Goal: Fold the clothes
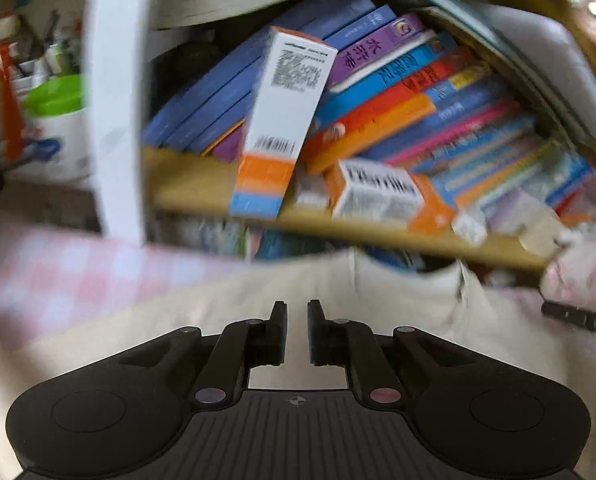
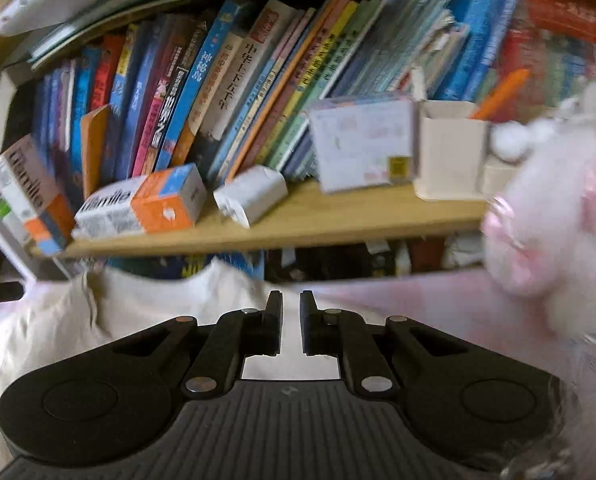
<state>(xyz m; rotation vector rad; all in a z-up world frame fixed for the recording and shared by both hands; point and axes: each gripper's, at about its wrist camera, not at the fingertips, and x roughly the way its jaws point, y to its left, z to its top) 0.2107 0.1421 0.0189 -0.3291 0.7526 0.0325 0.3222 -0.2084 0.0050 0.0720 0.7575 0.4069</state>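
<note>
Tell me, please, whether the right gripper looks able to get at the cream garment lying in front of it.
Probably yes: the right gripper hovers over the cream garment, jaws slightly apart and empty, with nothing between them and the cloth. The fluffy pink-white toy sits off to the side.

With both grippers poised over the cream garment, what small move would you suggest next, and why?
Probably lower both toward the cream garment and widen them. The left gripper and right gripper each show only a narrow gap with nothing between the fingers, so neither holds any fabric yet.
</note>
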